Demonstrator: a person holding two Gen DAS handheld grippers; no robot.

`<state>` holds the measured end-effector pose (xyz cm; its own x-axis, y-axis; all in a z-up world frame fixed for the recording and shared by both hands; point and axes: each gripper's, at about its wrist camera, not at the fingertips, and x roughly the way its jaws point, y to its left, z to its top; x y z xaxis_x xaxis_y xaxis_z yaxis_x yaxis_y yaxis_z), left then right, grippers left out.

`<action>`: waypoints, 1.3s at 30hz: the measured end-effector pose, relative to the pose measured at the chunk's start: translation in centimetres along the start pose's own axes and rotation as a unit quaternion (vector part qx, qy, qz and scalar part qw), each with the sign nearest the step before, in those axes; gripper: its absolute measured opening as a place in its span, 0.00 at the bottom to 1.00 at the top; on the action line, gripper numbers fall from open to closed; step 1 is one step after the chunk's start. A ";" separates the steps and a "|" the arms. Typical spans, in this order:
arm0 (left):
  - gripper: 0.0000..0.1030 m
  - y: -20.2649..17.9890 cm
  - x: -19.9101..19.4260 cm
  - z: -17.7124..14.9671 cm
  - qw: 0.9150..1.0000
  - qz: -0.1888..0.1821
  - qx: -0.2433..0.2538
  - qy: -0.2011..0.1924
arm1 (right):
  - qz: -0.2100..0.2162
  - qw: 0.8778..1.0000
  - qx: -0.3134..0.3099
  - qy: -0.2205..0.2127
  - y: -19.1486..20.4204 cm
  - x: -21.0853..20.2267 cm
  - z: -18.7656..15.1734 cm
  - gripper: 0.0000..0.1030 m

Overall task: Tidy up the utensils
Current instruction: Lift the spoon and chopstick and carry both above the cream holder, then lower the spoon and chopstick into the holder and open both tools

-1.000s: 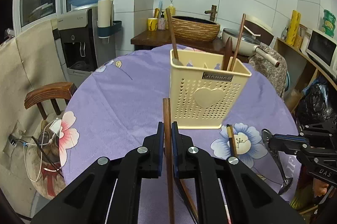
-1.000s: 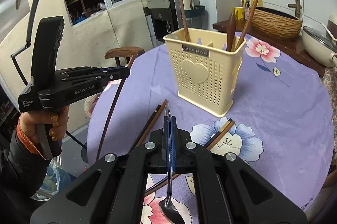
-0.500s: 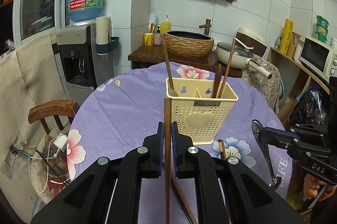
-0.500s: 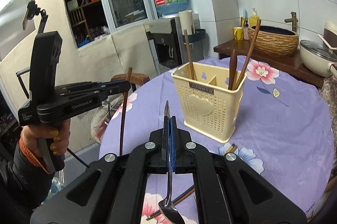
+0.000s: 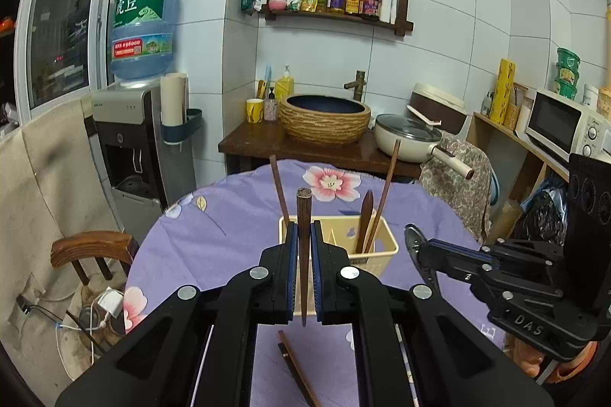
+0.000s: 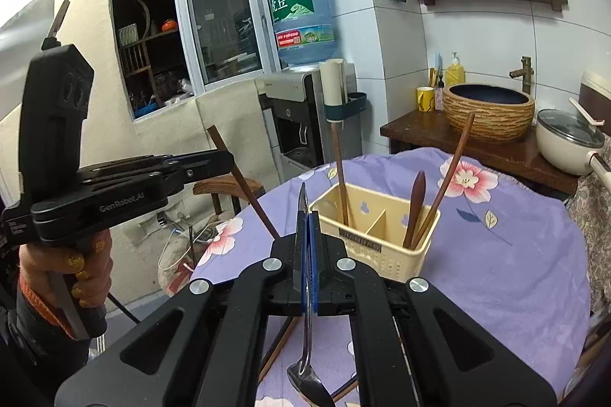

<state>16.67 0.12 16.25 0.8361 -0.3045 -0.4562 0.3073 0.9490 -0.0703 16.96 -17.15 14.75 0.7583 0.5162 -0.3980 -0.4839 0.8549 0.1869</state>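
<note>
My left gripper (image 5: 303, 235) is shut on a dark wooden chopstick (image 5: 304, 216), held upright above the table in front of the cream utensil holder (image 5: 376, 246). My right gripper (image 6: 306, 227) is shut on a metal spoon (image 6: 305, 368), its bowl hanging down near the camera. The holder (image 6: 382, 235) holds several wooden utensils (image 6: 414, 212). The left gripper (image 6: 214, 160) with its chopstick (image 6: 244, 185) shows at the left of the right wrist view. The right gripper (image 5: 424, 248) with the spoon (image 5: 414, 240) shows at the right of the left wrist view.
The round table has a purple flowered cloth (image 6: 496, 254). More chopsticks (image 5: 296, 368) lie on it below my grippers. A wooden chair (image 5: 88, 250) stands to the left, a water dispenser (image 5: 130, 147) and a counter with a basin (image 5: 324, 118) behind.
Both grippers have risen well above the table with their utensils. The holder now sits lower and farther in both views.
</note>
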 end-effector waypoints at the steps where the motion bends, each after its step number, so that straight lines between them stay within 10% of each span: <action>1: 0.07 -0.1 -0.1 0.5 1.000 -0.001 0.001 -0.004 | -0.002 1.000 0.001 -0.005 -0.1 0.0 0.5 0.02; 19: 0.07 -2.4 -1.3 11.5 0.998 0.002 -0.004 -0.070 | -0.093 0.991 0.002 -0.097 -3.2 4.1 9.2 0.02; 39: 0.07 -0.4 6.8 6.0 0.999 0.018 -0.028 -0.019 | -0.106 0.986 0.006 -0.127 -5.8 8.5 5.0 0.02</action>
<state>24.97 -2.81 18.51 0.8635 -0.2713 -0.4251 0.2509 0.9624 -0.1045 28.35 -17.46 14.75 0.9275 0.3209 -0.1919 -0.2989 0.9447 0.1349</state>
